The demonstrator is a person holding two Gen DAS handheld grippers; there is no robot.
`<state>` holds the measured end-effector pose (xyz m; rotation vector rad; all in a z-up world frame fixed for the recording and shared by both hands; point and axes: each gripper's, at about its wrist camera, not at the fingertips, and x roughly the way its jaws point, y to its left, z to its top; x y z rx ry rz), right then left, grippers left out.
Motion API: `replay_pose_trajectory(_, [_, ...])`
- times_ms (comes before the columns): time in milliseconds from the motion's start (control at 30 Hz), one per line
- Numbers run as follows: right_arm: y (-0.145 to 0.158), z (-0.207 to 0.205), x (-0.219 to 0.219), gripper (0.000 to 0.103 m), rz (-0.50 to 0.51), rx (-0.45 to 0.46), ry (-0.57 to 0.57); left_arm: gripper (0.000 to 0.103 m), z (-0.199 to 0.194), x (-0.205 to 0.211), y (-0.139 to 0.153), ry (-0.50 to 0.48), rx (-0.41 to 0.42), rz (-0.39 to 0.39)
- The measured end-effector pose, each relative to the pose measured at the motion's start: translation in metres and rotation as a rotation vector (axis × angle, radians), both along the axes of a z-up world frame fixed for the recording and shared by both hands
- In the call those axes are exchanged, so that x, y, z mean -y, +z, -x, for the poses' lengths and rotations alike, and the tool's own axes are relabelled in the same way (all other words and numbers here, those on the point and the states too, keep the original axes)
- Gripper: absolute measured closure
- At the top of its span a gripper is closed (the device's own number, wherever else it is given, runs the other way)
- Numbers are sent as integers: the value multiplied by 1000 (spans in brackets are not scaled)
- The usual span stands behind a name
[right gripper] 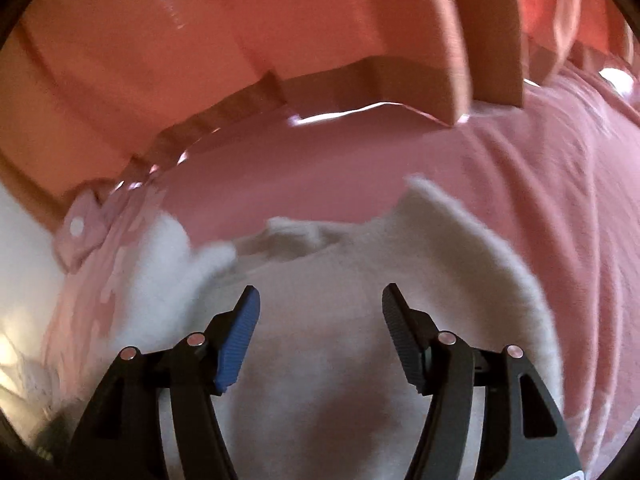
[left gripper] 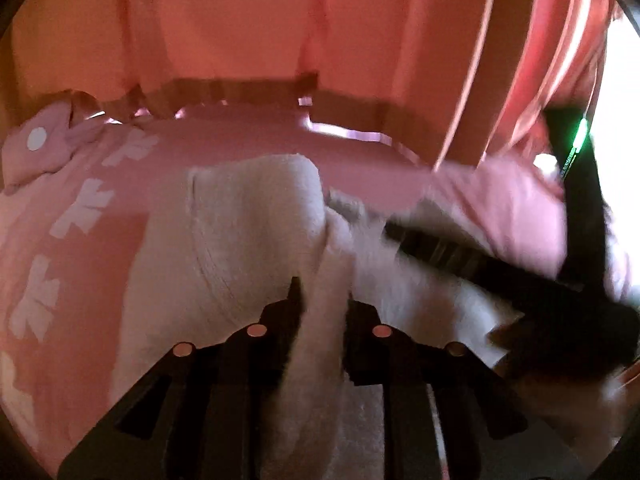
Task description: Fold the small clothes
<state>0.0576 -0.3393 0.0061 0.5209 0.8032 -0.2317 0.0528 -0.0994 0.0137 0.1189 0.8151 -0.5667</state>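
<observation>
A small white fleecy garment [left gripper: 248,224] lies on a pink bedsheet [left gripper: 248,140]. My left gripper [left gripper: 322,300] is shut on a raised fold of the white garment near the bottom middle of the left wrist view. My right gripper [right gripper: 318,300] is open just above the same garment [right gripper: 320,360], with nothing between its blue pads [right gripper: 236,344]. The right gripper also shows, blurred, at the right of the left wrist view [left gripper: 500,264], over the garment's right side.
A pink cloth with white patterns [left gripper: 60,216] lies left of the garment. A pink creased cloth [right gripper: 560,220] lies at the right. Reddish curtains [left gripper: 240,20] and a wooden frame [right gripper: 360,76] stand behind the bed.
</observation>
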Motion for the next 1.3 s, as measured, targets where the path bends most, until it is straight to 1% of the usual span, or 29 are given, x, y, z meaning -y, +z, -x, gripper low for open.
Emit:
replay_pose_trajectory(33, [1, 3, 6, 41, -21, 7, 1, 78, 6, 2, -2, -4, 10, -12])
replay_pose_trajectory(67, [3, 6, 8, 41, -38, 22, 10, 76, 13, 1, 1, -8, 25, -3])
replay_pose_trajectory(100, [5, 8, 9, 41, -45, 31, 20, 70, 22, -3, 8, -33, 35, 11])
replay_pose_trajectory(133, [9, 12, 7, 38, -45, 42, 46, 62, 28, -8, 12, -48, 37, 20])
replay_pose_trajectory(167, [13, 13, 5, 33, -39, 48, 69, 59, 38, -17, 21, -65, 40, 36])
replay_pose_trajectory(233, [20, 14, -1, 31, -38, 65, 146, 40, 49, -28, 31, -70, 45, 39])
replay_pose_trajectory(267, [22, 15, -6, 30, -53, 69, 183, 37, 55, -38, 35, -61, 47, 32])
replay_pose_trajectory(367, [21, 16, -23, 25, -133, 82, 304, 35, 63, -67, 39, -13, 27, 29])
replay_pose_trajectory(433, [14, 14, -35, 24, -182, 68, 357, 29, 66, -84, 35, 3, 9, 29])
replay_pose_trajectory(467, [9, 11, -39, 24, -204, 51, 370, 26, 70, -92, 30, -8, 0, 13])
replay_pose_trajectory(500, [4, 8, -43, 24, -223, 26, 382, 19, 73, -97, 25, -27, -6, -3])
replay_pose_trajectory(533, [-4, 6, -47, 24, -246, -1, 390, 17, 77, -101, 19, -45, -8, -14])
replay_pose_trajectory(633, [-17, 0, -55, 23, -329, -43, 404, 16, 79, -105, 5, -45, -23, -49])
replay_pose_trajectory(700, [-21, -3, -61, 23, -382, -36, 423, 16, 81, -104, -3, -37, -17, -81])
replay_pose_trajectory(800, [-22, -7, -69, 22, -422, -27, 437, 16, 82, -101, -6, -32, 11, -94])
replay_pose_trajectory(833, [-22, -8, -73, 25, -405, -25, 447, 16, 81, -100, -7, -25, 11, -99])
replay_pose_trajectory(867, [-20, -9, -75, 41, -387, -12, 452, 17, 79, -100, -8, -12, 11, -102])
replay_pose_trajectory(900, [-16, -10, -78, 53, -370, 9, 470, 20, 79, -100, -7, -5, 11, -104])
replay_pose_trajectory(933, [-12, -11, -78, 78, -360, 22, 475, 22, 78, -99, -7, 3, 10, -109])
replay_pose_trajectory(967, [-5, -11, -75, 87, -344, 49, 473, 22, 78, -99, -4, 9, 7, -115])
replay_pose_trajectory(1000, [5, -7, -71, 88, -345, 94, 476, 23, 78, -99, -1, 9, 4, -109])
replay_pose_trajectory(1033, [23, 4, -57, 89, -396, 180, 481, 23, 79, -99, 4, 5, 5, -93])
replay_pose_trajectory(1067, [33, 10, -47, 89, -421, 232, 474, 23, 82, -99, 12, 5, 11, -69])
replay_pose_trajectory(1100, [48, 25, -29, 90, -412, 300, 443, 22, 84, -98, 19, 4, 19, -48])
replay_pose_trajectory(1133, [53, 32, -20, 90, -383, 319, 411, 22, 85, -96, 24, 0, 22, -36])
replay_pose_trajectory(1167, [55, 42, -3, 89, -290, 302, 339, 22, 85, -92, 27, -12, 20, -25])
replay_pose_trajectory(1200, [51, 45, 5, 89, -229, 264, 294, 22, 84, -86, 28, -23, 19, -23])
replay_pose_trajectory(1233, [37, 44, 17, 87, -163, 170, 246, 22, 84, -79, 27, -32, 19, -28])
replay_pose_trajectory(1300, [2, 39, 35, 82, -124, -21, 196, 22, 82, -58, 19, -57, 10, -64])
